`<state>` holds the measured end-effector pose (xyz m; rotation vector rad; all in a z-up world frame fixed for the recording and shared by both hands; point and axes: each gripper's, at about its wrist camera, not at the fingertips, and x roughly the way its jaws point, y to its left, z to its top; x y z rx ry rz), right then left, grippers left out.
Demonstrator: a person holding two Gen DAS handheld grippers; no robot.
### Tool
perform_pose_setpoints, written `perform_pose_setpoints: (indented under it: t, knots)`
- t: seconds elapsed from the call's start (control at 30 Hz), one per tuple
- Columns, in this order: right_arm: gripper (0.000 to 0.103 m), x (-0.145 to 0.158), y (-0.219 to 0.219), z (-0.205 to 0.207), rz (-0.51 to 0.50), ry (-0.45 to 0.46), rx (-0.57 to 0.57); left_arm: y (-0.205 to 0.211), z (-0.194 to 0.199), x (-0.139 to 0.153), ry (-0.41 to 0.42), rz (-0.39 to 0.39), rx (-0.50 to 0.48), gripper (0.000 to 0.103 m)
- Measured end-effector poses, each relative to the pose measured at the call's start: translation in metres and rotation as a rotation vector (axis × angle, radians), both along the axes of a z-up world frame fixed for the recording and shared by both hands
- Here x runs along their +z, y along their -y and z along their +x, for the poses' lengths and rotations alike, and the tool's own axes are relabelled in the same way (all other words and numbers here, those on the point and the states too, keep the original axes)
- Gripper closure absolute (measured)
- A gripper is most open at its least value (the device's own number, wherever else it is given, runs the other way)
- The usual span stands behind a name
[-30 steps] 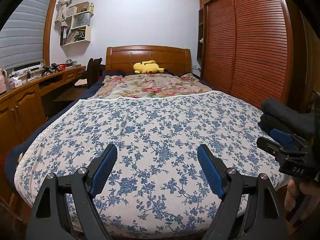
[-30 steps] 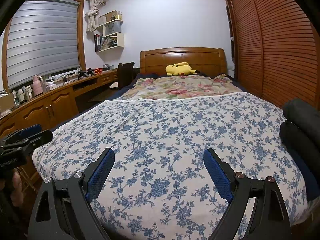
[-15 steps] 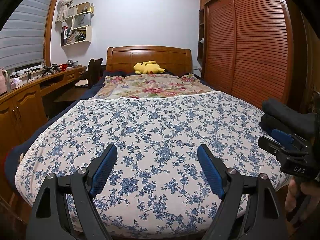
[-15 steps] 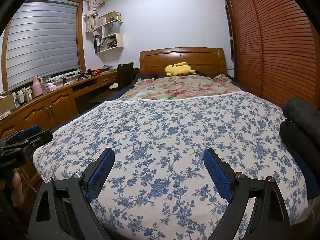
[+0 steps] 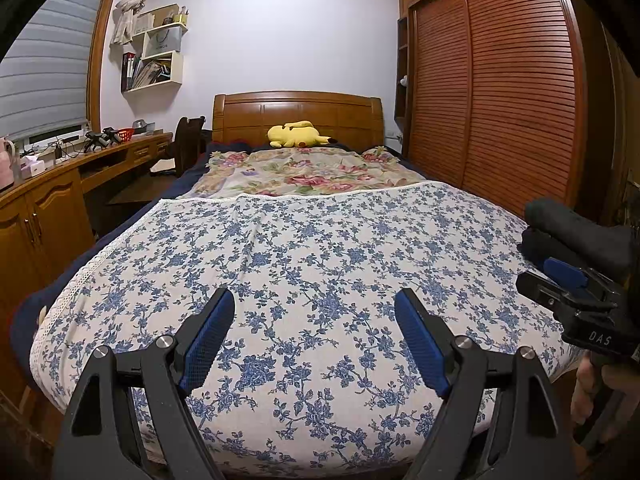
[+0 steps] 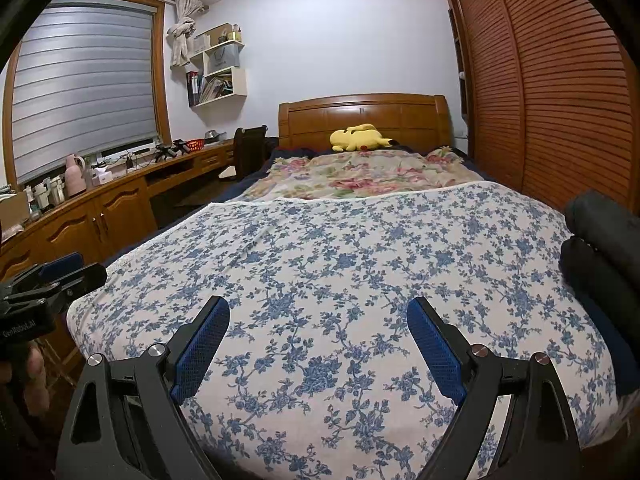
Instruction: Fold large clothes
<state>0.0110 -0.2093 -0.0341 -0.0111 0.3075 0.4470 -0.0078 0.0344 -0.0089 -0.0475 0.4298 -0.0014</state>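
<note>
The wooden-framed bed (image 5: pixel 296 112) fills both views, and over its near half lies the large white cloth printed with blue flowers (image 5: pixel 304 264), spread flat with a lace edge along its left side and far end. Beyond it a second, pink-and-green floral blanket (image 5: pixel 308 172) covers the head end, where a yellow plush toy (image 5: pixel 296 136) rests against the headboard. At the bed's right edge sit dark rolled or folded garments (image 6: pixel 600 248), stacked one on the other; whether these are finished pieces cannot be told.

Both tools hover over the foot of the bed. The left claw (image 5: pixel 316 336) stands wide, nothing between its blue pads, above the near middle of the blue-flowered cloth. The right claw (image 6: pixel 318 344) is equally wide and empty, just to the right of its partner.

Judging by this, the folding of the spread cloth has not begun: no corner is lifted, no crease made. Grasping the near corners and every fold remain.
</note>
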Motion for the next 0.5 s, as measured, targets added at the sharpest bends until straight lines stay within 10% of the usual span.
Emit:
perform_pose_setpoints:
  t: [0.5]
  knots:
    - [0.012, 0.0005, -0.0044, -0.0003, 0.007, 0.001, -0.003, -0.0005, -0.0002, 0.0004, 0.001, 0.0, 0.0, 0.02]
